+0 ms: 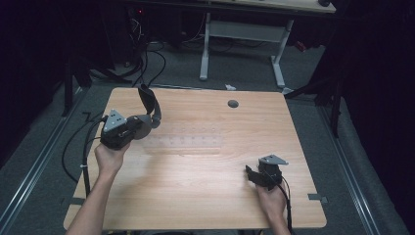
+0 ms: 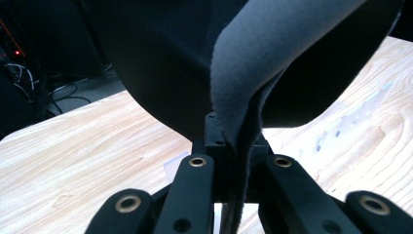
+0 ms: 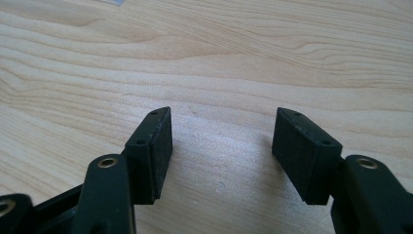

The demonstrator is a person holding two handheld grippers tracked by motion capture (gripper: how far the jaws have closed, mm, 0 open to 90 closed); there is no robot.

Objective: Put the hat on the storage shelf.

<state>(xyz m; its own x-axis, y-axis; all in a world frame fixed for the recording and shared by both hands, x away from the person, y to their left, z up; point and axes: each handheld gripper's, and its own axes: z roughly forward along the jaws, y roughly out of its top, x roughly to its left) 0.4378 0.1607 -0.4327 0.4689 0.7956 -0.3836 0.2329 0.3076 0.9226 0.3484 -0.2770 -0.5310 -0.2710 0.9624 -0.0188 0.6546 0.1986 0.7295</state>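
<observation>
A dark grey cloth [image 1: 149, 104] hangs pinched in my left gripper [image 1: 146, 125] above the left rear part of the wooden table [image 1: 205, 196]. In the left gripper view the cloth [image 2: 272, 53] curves up and spreads wide, and its folded edge runs down between the closed jaws of the left gripper [image 2: 238, 158]. My right gripper [image 1: 253, 176] rests low near the table's front right, held by a hand. In the right gripper view the right gripper [image 3: 221, 129] stands open over bare wood, with nothing between its pads.
A clear, ruler-like strip [image 1: 188, 142] lies flat across the table's middle. A round grey grommet [image 1: 233, 104] sits near the far edge. Cables [image 1: 73, 147] trail off the left side. A white desk frame [image 1: 242, 34] stands on the floor beyond.
</observation>
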